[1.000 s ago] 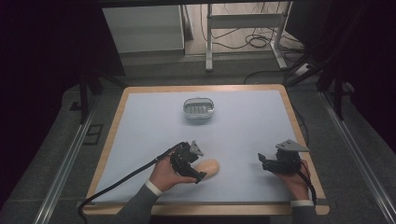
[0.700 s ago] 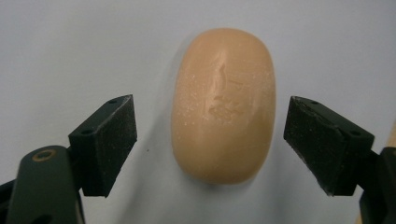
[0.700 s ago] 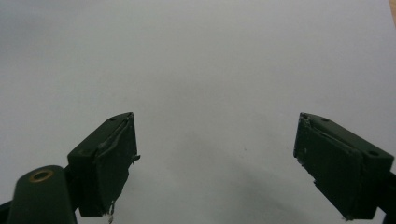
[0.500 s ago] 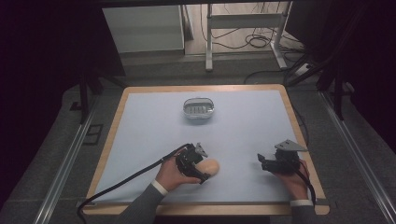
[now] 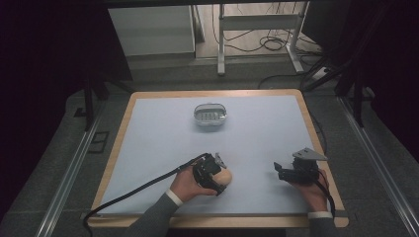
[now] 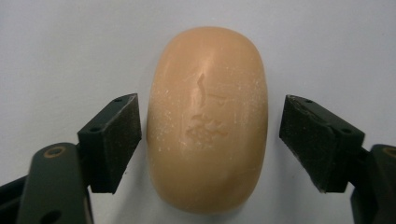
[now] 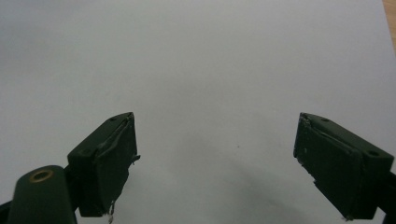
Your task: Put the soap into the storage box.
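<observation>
A peach oval bar of soap [image 6: 208, 121] lies on the pale blue table top, near the front edge in the high view [image 5: 226, 177]. My left gripper [image 5: 216, 174] points down over it with one jaw on each side. Its jaws have just been closing. The left pad [image 6: 116, 135] stands almost at the soap's side and the right pad [image 6: 317, 135] is a small gap away, so the gripper is open. My right gripper [image 5: 279, 171] rests at the front right, open [image 7: 215, 158], with bare table between its jaws.
A small grey oval soap dish [image 5: 211, 114] stands at the back middle of the table. The blue mat [image 5: 148, 128] has a wooden rim all round. A black cable [image 5: 138, 190] trails from the left gripper to the front left corner.
My left gripper has moved right and down over the soap, which now lies between its jaws. The jaws stand narrower than before. The right hand has kept still.
</observation>
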`<state>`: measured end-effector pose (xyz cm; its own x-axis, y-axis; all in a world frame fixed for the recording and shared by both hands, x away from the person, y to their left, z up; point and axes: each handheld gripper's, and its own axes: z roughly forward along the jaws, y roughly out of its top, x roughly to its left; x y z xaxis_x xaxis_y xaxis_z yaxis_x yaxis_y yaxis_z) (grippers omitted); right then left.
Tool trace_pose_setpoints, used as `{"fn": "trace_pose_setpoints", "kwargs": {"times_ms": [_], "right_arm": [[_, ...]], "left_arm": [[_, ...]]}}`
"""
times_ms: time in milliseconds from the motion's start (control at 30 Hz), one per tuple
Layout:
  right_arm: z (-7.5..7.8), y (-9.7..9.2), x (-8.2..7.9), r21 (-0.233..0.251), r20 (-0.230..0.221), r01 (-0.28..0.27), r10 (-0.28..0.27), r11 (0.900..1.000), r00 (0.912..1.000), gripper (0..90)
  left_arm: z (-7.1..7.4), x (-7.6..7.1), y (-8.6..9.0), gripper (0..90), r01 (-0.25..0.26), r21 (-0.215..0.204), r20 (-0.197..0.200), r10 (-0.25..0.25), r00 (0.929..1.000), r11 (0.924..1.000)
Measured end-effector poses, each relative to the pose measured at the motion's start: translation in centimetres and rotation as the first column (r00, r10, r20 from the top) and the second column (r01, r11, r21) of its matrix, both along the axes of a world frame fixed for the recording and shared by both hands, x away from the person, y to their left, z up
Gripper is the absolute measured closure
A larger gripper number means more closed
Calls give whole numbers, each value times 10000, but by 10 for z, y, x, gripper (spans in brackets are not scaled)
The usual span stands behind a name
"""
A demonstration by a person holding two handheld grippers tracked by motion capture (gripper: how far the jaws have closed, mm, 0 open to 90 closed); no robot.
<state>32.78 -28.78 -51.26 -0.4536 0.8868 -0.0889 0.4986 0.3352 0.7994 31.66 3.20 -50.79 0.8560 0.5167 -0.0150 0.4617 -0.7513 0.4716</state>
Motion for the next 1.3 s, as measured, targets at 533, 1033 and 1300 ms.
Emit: {"fn": "trace_pose_setpoints", "kwargs": {"times_ms": [533, 1033, 1300], "right_arm": [[1, -2, 0, -58, 107, 109, -108, 9999, 9999, 134], [4, -8, -1, 138, 442, 703, -708, 9974, 9965, 134], [3, -8, -1, 104, 442, 738, -741, 9972, 9963, 135]], "left_arm": [[-2, 0, 0, 318, 0, 143, 81, -1, 10000, 9999], [0, 1, 1, 326, 198, 308, 184, -204, 9996, 9993], [9, 5, 8, 326, 57, 205, 318, -63, 9995, 9998]]}}
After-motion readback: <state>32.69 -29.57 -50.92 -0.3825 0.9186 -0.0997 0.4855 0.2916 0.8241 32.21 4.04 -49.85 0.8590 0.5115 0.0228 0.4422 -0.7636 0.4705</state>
